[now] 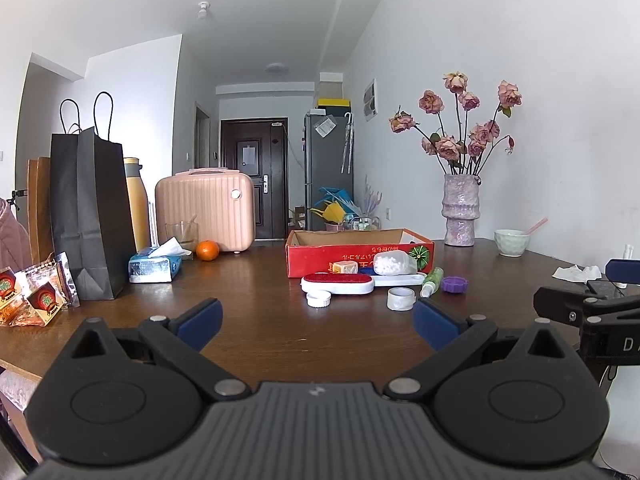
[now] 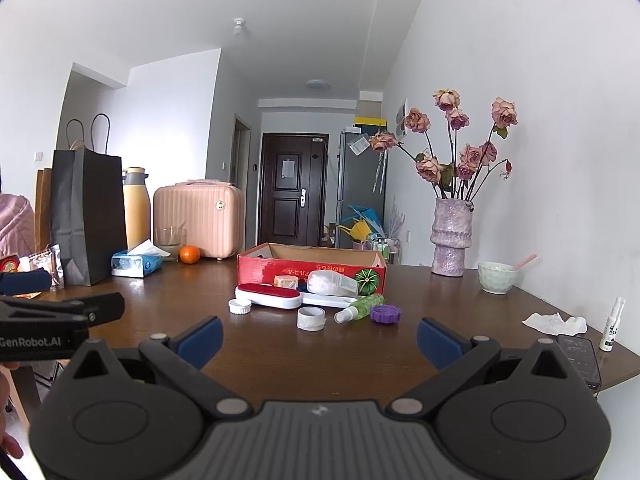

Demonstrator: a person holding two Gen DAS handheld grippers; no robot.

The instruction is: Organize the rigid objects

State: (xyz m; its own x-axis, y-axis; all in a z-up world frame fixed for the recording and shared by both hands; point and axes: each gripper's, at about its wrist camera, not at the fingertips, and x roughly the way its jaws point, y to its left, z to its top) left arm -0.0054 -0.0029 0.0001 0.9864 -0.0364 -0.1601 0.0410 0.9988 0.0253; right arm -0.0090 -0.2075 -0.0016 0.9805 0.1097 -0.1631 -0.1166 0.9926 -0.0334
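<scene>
A red cardboard box (image 1: pixel 320 256) (image 2: pixel 256 270) stands open at mid-table. In front of it lie a red-and-white lint brush (image 1: pixel 338 283) (image 2: pixel 269 295), a white lid (image 1: pixel 319 300) (image 2: pixel 240 306), a roll of white tape (image 1: pixel 400 298) (image 2: pixel 311 318), a green spray bottle (image 1: pixel 432 280) (image 2: pixel 360 307), a purple lid (image 1: pixel 455 284) (image 2: pixel 385 314), a clear jar of white pellets (image 1: pixel 394 263) (image 2: pixel 332 283) and a small yellow cube (image 1: pixel 345 267) (image 2: pixel 285 281). My left gripper (image 1: pixel 318 322) and right gripper (image 2: pixel 319 338) are both open and empty, short of the objects.
A black paper bag (image 1: pixel 94 216), tissue pack (image 1: pixel 154 267), orange (image 1: pixel 207 250), glass and pink case (image 1: pixel 206 210) stand at the left. A vase of roses (image 1: pixel 460 210), a green bowl (image 1: pixel 512 242), crumpled tissue (image 2: pixel 554 322), a phone (image 2: pixel 580 360) and a small spray bottle (image 2: pixel 612 326) are right.
</scene>
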